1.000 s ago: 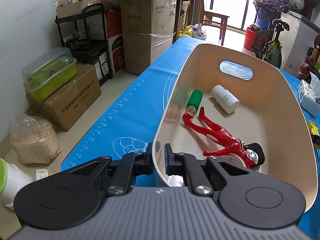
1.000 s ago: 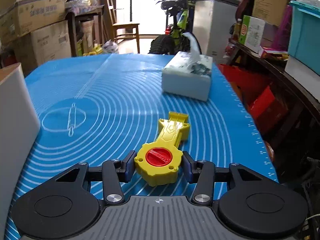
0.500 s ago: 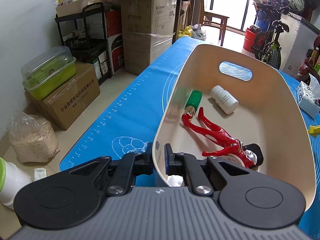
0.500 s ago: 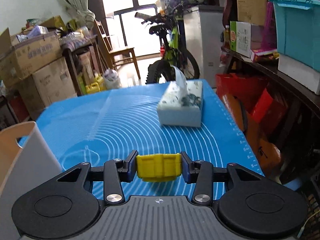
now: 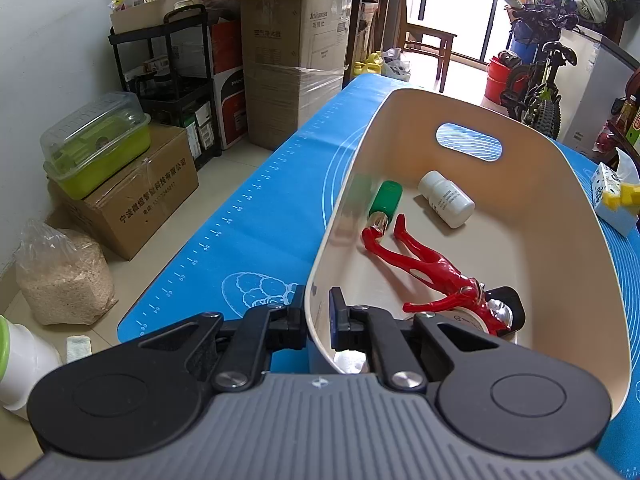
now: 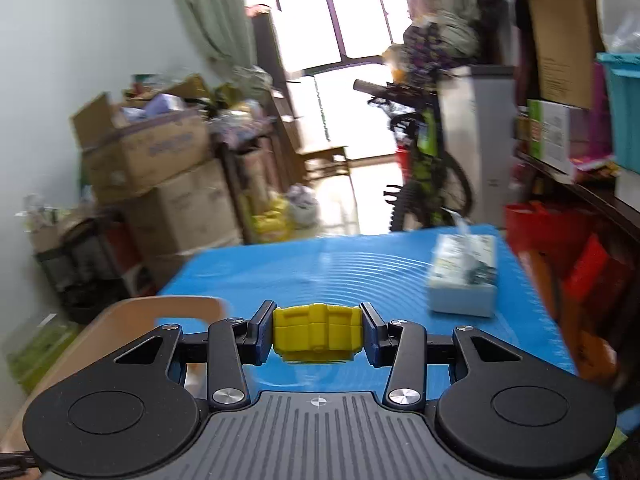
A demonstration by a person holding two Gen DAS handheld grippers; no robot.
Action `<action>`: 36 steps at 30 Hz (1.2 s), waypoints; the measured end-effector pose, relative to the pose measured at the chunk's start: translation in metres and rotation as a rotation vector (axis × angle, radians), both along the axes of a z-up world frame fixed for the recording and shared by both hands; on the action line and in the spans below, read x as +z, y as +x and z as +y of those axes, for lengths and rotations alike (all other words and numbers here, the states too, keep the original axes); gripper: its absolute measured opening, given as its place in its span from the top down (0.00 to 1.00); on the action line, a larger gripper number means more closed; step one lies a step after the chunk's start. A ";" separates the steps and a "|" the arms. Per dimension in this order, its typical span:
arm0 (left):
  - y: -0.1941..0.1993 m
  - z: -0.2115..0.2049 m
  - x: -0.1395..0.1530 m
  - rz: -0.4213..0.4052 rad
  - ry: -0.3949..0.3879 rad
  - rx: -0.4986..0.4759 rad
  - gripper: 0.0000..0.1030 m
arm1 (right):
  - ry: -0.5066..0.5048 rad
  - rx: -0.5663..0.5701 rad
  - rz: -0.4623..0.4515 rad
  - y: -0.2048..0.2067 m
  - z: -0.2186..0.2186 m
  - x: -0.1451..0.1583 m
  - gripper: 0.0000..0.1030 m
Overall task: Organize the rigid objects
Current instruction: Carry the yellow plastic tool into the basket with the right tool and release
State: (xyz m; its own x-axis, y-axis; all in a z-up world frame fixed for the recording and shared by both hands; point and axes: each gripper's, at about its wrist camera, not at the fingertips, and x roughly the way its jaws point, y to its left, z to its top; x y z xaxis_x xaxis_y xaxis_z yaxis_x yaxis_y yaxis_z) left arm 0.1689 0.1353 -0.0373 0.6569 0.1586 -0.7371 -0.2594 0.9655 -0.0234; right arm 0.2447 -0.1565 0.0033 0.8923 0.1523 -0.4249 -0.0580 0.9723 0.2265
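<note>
Between your right gripper's [image 6: 318, 334] fingers sits the yellow toy [image 6: 318, 336], pinched on both sides and carried clear above the blue mat [image 6: 360, 268] on the counter. Ahead there's open mat, with only the tissue box [image 6: 464, 276] off to the right. Down-left is the beige bin [image 6: 132, 320] rim. Your left gripper [image 5: 318, 318] has its fingers squeezed onto the bin's near wall, one inside, one outside. Inside lie a red figure [image 5: 424, 264], green tube [image 5: 386, 200] and white bottle [image 5: 446, 200]; the mat's left edge drops to the floor.
</note>
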 end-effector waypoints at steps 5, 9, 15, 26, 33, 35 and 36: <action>0.000 -0.003 -0.001 0.000 -0.004 -0.003 0.88 | -0.006 0.113 -0.026 -0.009 0.043 0.008 0.52; 0.001 -0.003 -0.001 0.000 -0.009 -0.005 0.88 | -0.080 0.102 -0.052 -0.017 0.067 0.011 0.51; 0.000 -0.001 -0.001 -0.002 -0.019 -0.008 0.88 | -0.087 0.053 -0.112 -0.024 0.061 0.020 0.52; 0.000 -0.001 0.000 -0.003 -0.020 -0.008 0.88 | -0.062 0.163 -0.170 -0.035 0.086 0.027 0.52; 0.000 -0.001 0.000 -0.002 -0.021 -0.008 0.88 | -0.069 0.251 -0.130 -0.038 0.115 0.015 0.52; 0.000 -0.001 0.000 -0.002 -0.023 -0.009 0.88 | -0.081 0.274 -0.100 -0.037 0.124 0.008 0.52; 0.000 0.000 -0.001 -0.002 -0.023 -0.009 0.88 | -0.086 0.287 -0.084 -0.037 0.127 0.004 0.52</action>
